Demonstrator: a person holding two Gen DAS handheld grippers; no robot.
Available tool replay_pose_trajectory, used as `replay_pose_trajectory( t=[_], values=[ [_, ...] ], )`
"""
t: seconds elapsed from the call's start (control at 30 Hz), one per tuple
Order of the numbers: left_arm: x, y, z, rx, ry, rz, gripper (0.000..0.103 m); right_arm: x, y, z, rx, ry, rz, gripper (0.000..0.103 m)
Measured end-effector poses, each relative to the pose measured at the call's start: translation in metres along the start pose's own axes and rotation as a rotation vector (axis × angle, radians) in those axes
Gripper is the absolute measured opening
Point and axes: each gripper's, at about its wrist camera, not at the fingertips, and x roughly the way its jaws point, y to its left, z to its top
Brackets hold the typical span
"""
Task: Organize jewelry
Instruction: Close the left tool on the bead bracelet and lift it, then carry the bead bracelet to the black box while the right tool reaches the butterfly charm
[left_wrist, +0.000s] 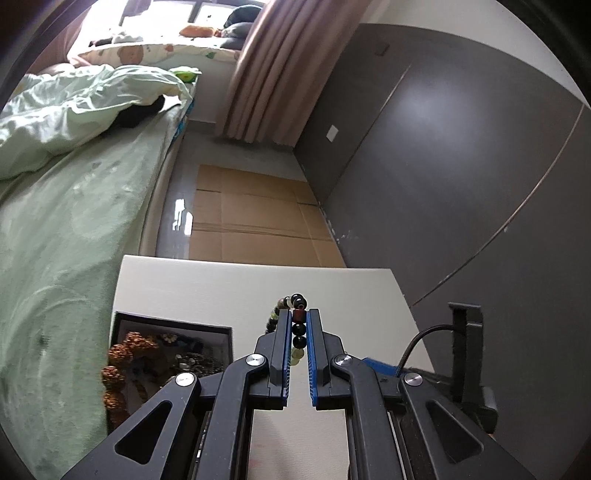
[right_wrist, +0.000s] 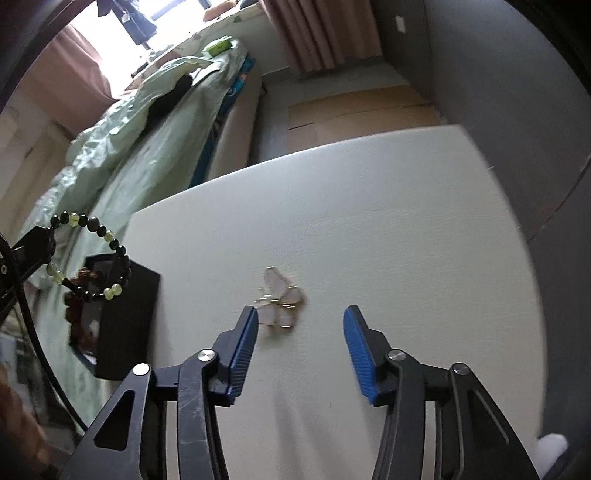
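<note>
My left gripper (left_wrist: 298, 314) is shut on a bracelet of black and pale green beads (left_wrist: 297, 332), held above the white table (left_wrist: 229, 288). The same bracelet (right_wrist: 99, 229) hangs as a loop in the right wrist view, above a black jewelry box (right_wrist: 125, 314). The box (left_wrist: 173, 347) holds a chunky brown bead bracelet (left_wrist: 122, 354) and other pieces. My right gripper (right_wrist: 300, 317) is open, just above the table, with a pale pink and gold piece of jewelry (right_wrist: 280, 295) lying between and just ahead of its fingertips.
A bed with green bedding (left_wrist: 66, 206) runs along the table's left side. Flat cardboard (left_wrist: 255, 218) lies on the floor beyond the table. A dark grey wall (left_wrist: 461, 147) stands to the right. Pink curtains (left_wrist: 269, 70) hang at the back.
</note>
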Motion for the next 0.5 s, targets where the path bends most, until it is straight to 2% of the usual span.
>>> replay_pose_trajectory(
  t=[0.3,0.5],
  values=[
    [-0.014,0.021,0.002,-0.045,-0.016,-0.011,0.007,0.011,0.004,0.001,0.077,-0.005,0.068,0.048],
    [-0.021,0.029,0.003,-0.061,-0.025,-0.009,0.007,0.021,0.023,-0.003,0.075,0.050,0.149,0.048]
  ],
)
